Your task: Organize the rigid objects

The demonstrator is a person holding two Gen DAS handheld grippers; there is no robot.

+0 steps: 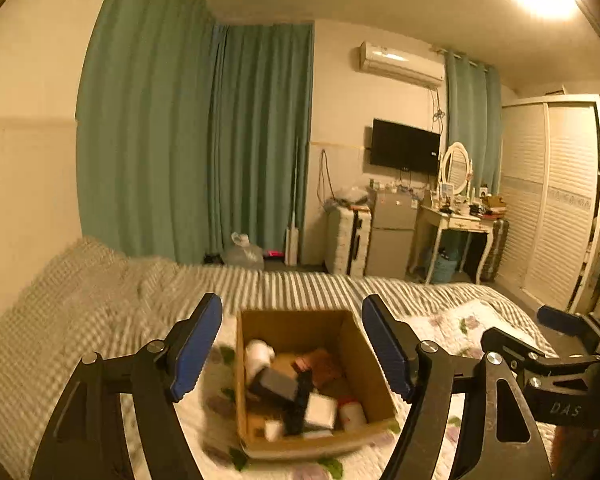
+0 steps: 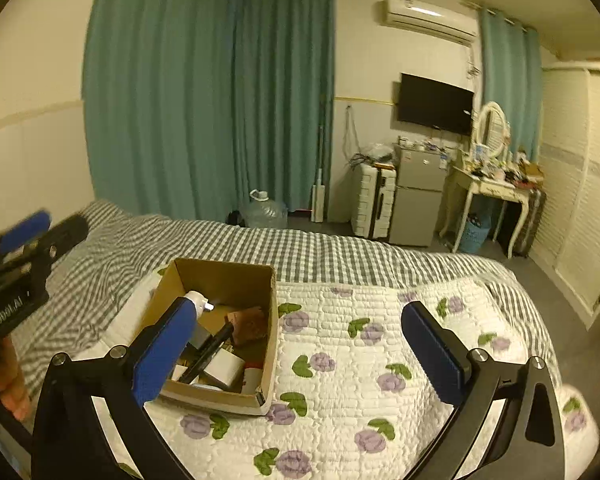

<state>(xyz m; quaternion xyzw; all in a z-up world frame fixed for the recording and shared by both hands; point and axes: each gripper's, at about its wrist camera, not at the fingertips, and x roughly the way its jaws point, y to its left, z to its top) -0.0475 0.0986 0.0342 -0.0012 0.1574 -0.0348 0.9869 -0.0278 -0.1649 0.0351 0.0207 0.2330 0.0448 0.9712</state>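
A home bedroom: bed (image 2: 340, 248), wardrobe (image 1: 552, 200), dressing table (image 1: 456, 220).

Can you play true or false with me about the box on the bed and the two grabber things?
1. The cardboard box sits on the flowery quilt. True.
2. The box is empty. False: it holds several small things, among them a white bottle.
3. The left gripper is squeezing the box. False: its jaws stand open, holding nothing.
4. The right gripper is open and empty. True.
5. The curtains are red. False: they are green.
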